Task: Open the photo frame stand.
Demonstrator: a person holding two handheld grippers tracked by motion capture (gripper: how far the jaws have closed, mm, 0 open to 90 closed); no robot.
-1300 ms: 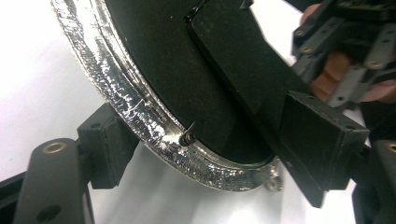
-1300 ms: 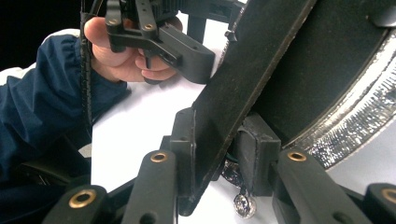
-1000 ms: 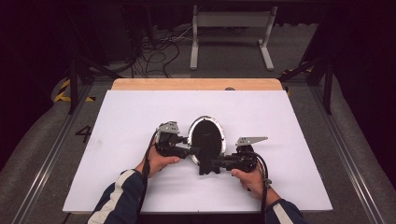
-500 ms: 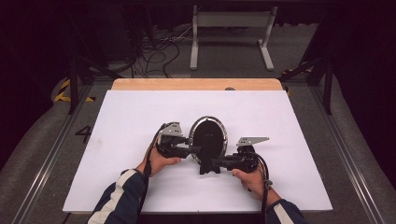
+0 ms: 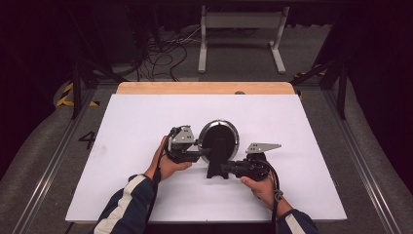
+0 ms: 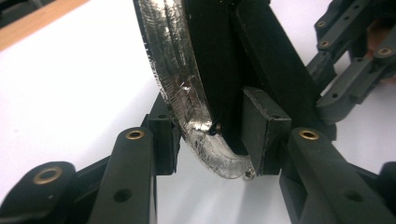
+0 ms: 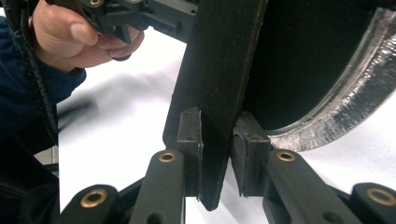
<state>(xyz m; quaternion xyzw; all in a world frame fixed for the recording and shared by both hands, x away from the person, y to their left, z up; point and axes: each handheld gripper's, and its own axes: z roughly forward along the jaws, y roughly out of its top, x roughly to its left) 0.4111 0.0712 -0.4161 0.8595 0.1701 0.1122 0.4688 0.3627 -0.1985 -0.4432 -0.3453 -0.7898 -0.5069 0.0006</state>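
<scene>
The mirror [image 5: 220,138] is clamped at its rim by the left gripper [image 5: 197,148]; its stand [image 5: 217,163] is pinched by the right gripper [image 5: 229,169].

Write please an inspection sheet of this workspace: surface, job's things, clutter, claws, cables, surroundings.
Surface: white board on a wooden table.
Job's things: round mirror with silver rim, on a black stand.
Clutter: nothing seen.
Claws: left claw has just been closing on the mirror's rim; right claw clamps the stand.
Cables: one trails from each claw; a tangle lies on the floor.
Surroundings: dark room, grey metal frame, floor rails.
</scene>
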